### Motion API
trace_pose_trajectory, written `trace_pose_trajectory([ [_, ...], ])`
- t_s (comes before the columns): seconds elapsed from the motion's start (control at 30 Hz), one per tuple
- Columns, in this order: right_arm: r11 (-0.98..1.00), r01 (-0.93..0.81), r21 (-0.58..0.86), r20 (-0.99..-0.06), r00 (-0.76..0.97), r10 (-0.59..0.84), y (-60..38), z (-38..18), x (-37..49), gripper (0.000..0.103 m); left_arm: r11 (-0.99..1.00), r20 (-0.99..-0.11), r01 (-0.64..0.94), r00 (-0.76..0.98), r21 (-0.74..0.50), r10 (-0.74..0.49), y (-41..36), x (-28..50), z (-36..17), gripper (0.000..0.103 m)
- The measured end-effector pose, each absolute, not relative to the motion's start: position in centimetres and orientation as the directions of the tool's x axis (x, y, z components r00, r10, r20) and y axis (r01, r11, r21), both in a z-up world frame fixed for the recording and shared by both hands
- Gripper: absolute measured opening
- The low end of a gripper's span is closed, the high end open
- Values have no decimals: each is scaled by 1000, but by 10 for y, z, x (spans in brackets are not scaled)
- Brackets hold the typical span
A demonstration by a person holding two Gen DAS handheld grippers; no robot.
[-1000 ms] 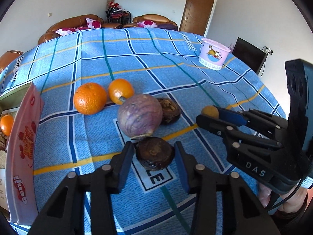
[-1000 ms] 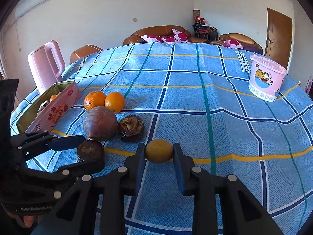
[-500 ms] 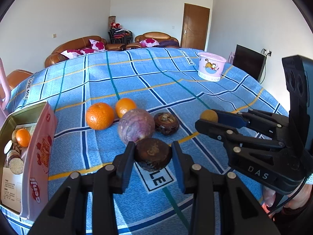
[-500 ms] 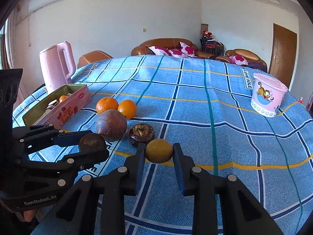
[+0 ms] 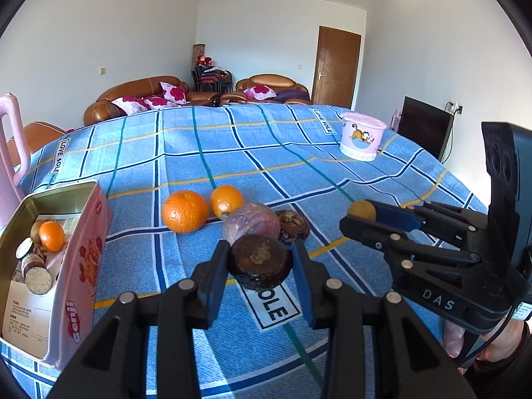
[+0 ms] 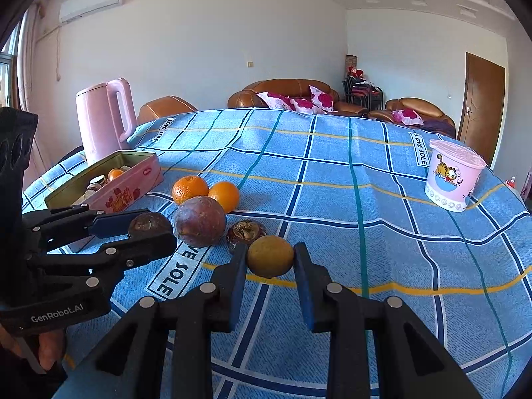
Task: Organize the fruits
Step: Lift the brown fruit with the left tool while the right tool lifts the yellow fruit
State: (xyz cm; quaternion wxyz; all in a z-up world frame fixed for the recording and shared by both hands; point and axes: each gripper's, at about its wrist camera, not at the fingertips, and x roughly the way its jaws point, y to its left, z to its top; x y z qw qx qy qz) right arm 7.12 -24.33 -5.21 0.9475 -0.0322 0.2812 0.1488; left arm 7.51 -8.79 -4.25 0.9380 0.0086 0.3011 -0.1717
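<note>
The left gripper [image 5: 261, 262] pinches a dark, wrinkled, likely soft fruit [image 5: 260, 262] across its middle; the right gripper [image 6: 270, 256] pinches a firm yellow fruit [image 6: 270, 256].

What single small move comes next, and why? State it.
Probably carry the dark brown round fruit, clamped in the left gripper, left toward the open pink tin box. The box already holds a small orange, and the right gripper is likewise clamped on a yellow-brown fruit.

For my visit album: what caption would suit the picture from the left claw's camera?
Left claw grips a dark brown fruit above the blue checked tablecloth, oranges and pink tin nearby.
</note>
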Motion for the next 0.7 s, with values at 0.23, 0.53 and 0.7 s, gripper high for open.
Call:
trace_pose_trajectory([
  [0.23,953,-303,11,-512,817,265,-244,-50,65,30,944,-542,322,781,-75,-310,-87,70,-40,39],
  [0.53,953,-304,4,-481,835,269,-244,-48,60,30,948,-503,314,812,-52,-297,-87,63,-37,39],
  [0.7,953,-303,1,-467,842,268,-245,-47,57,30,950,-488,310,823,-43,-291,-87,61,-36,39],
])
